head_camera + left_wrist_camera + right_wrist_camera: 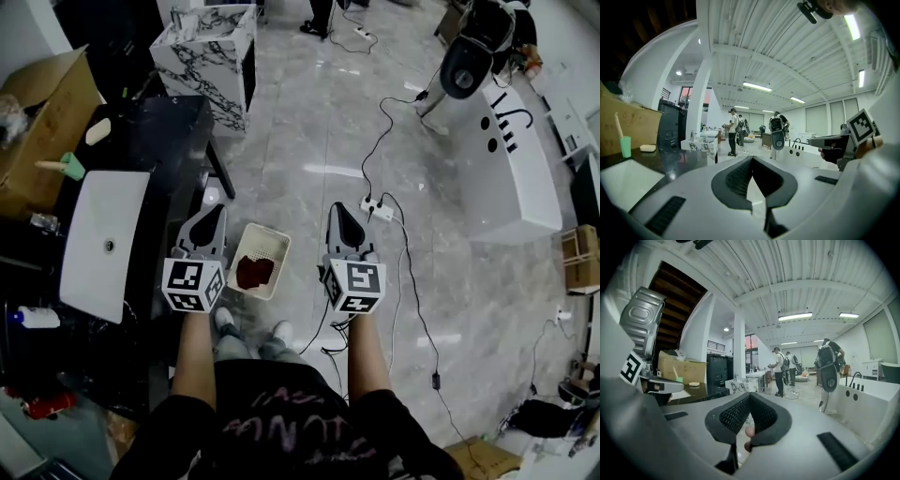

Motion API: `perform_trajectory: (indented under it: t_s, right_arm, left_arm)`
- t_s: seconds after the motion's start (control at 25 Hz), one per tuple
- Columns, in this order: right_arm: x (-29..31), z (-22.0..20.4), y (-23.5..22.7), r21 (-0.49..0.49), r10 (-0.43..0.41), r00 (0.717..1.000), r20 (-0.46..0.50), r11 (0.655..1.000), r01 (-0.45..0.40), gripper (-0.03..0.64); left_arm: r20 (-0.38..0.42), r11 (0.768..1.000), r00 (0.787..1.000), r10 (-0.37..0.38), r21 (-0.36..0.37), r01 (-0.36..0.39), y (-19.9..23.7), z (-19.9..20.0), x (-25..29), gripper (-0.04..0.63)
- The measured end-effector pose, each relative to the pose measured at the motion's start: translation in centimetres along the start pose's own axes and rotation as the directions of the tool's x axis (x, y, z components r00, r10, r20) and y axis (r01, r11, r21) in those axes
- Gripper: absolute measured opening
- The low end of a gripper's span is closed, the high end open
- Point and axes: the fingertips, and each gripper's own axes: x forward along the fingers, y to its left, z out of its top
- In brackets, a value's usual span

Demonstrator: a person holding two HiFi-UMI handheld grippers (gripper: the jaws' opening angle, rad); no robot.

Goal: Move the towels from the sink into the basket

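Note:
A dark red towel [253, 272] lies inside the cream basket [275, 242] on the floor, just ahead of the person's feet. The white sink [103, 244] sits in the black counter at the left, and I see no towel in it. My left gripper [217, 208] hangs left of the basket, near the counter's edge, shut with nothing between its jaws. My right gripper [337, 208] is held level with it to the basket's right, also shut and empty. In the left gripper view the jaws of the left gripper [751, 159] meet at the tips. The right gripper [750, 394] looks the same in its own view.
A cardboard box [37, 122] and a green cup [73, 166] stand at the counter's far end. A marble basin unit [211, 56] stands beyond. A white bathtub [511, 159] is at the right. A power strip [380, 208] with cables lies on the grey floor. People [734, 131] stand far off.

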Motion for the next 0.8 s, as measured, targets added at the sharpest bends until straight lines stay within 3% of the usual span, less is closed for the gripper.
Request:
perform_trajectory:
  t_s: [0.4,0.8]
  right_arm:
    - [-2.4,5.6,0.9,-0.030,0.034,0.994,0.100,0.999,-0.031,0.014]
    - [-3.9,7.6,1.2,-0.057,0.038,0.989,0.145,0.998,-0.030,0.014]
  left_arm:
    - [0.104,0.998,0.994,0.016,0.055,-0.021,-0.9,6.6,-2.9,0.015]
    - [0.143,0.997,0.989,0.034,0.057,-0.042,-0.2,8.9,-4.8,0.015]
